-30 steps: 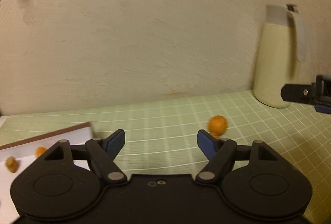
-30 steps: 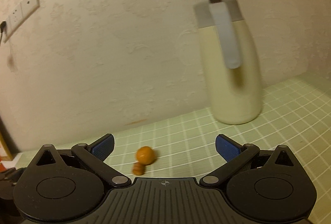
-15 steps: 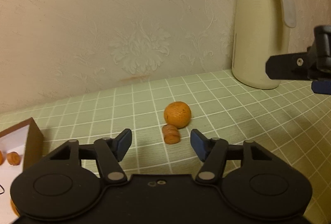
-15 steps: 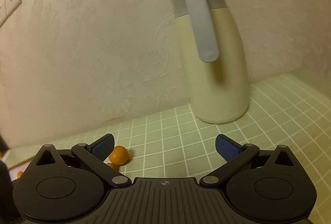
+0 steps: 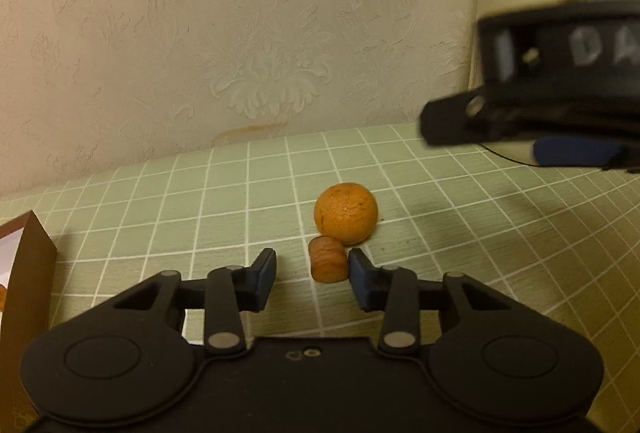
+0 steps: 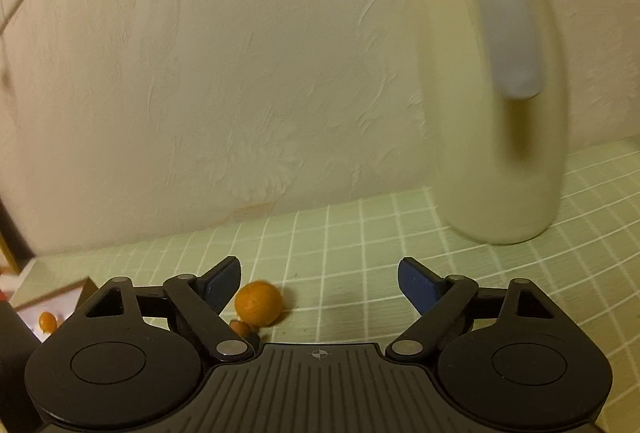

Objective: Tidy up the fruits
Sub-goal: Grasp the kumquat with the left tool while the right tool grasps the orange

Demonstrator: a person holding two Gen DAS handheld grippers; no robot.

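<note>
A round orange fruit (image 5: 346, 213) lies on the green checked tablecloth (image 5: 200, 201), with a small brownish-orange oblong fruit (image 5: 328, 259) touching its near side. My left gripper (image 5: 312, 273) is open and low over the cloth; the small fruit lies between the fingertips, close to the right one. My right gripper (image 6: 320, 283) is open and empty; the round fruit (image 6: 258, 303) sits just inside its left fingertip, with the small fruit (image 6: 242, 327) partly hidden behind that finger. The right gripper also shows blurred in the left wrist view (image 5: 540, 113).
A cream thermos jug with a grey handle (image 6: 492, 93) stands at the back right by the wallpapered wall. A brown-edged box (image 5: 28, 273) stands at the left; in the right wrist view it (image 6: 52, 303) holds a small orange fruit (image 6: 47, 320).
My left gripper has moved forward up to the two fruits and its jaws have narrowed. My right gripper has moved left and closer, with the round fruit now by its left finger.
</note>
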